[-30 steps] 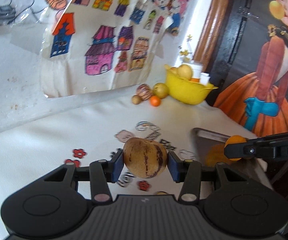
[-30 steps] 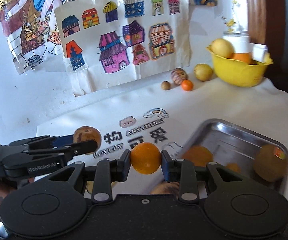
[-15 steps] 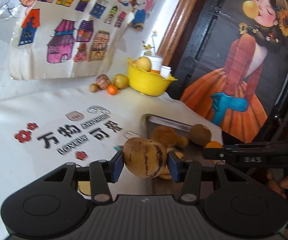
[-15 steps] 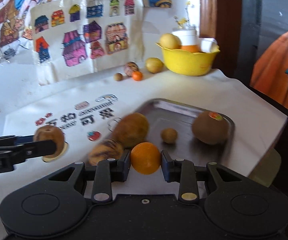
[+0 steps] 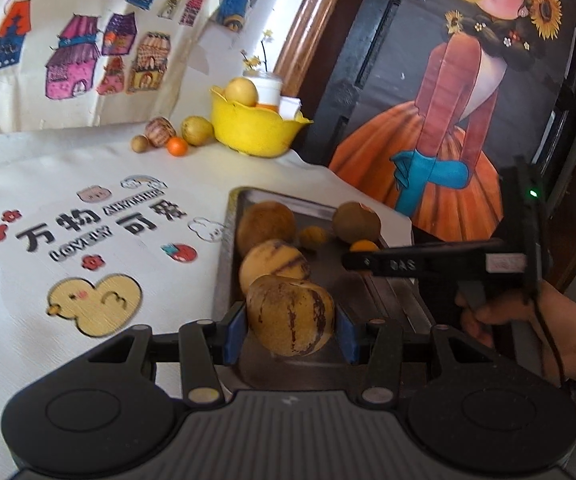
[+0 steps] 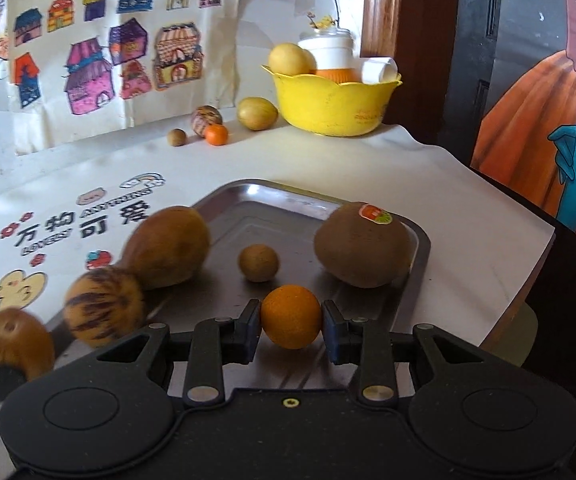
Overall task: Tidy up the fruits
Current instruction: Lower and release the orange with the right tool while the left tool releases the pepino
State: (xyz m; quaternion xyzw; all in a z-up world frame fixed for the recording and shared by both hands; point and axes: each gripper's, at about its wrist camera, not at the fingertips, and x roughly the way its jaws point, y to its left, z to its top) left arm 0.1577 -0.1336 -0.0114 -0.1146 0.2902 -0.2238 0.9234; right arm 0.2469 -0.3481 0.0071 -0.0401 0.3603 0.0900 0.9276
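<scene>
Both hands are loaded right now: the left tool [image 5: 291,326] has its blue pads [image 5: 235,332] clamped partway closed on a yellowish striped melon [image 5: 290,314], holding it over the near end of the steel tray [image 5: 224,264], and the right tool [image 6: 291,326] is squeezed almost fully closed around a small orange [image 6: 291,316], also above the tray's near edge. Just ahead of the left tool, inside the tray, sits another striped melon [image 5: 274,264], and past that a bigger brown fruit [image 5: 266,222]. From the right tool's side, a little round brown fruit [image 6: 258,263] lies straight ahead of the orange, and a kiwi with a sticker [image 6: 361,245] is ahead and to the right. Way beyond both tools, at the far end of the desk [image 6: 467,216], there's a yellow bowl [image 6: 333,106] with fruit in it, and a few loose fruits [image 6: 216,126] sit to its left. The person's hand [image 5: 527,332] gripping the right tool shows on the right of the left camera's view.
</scene>
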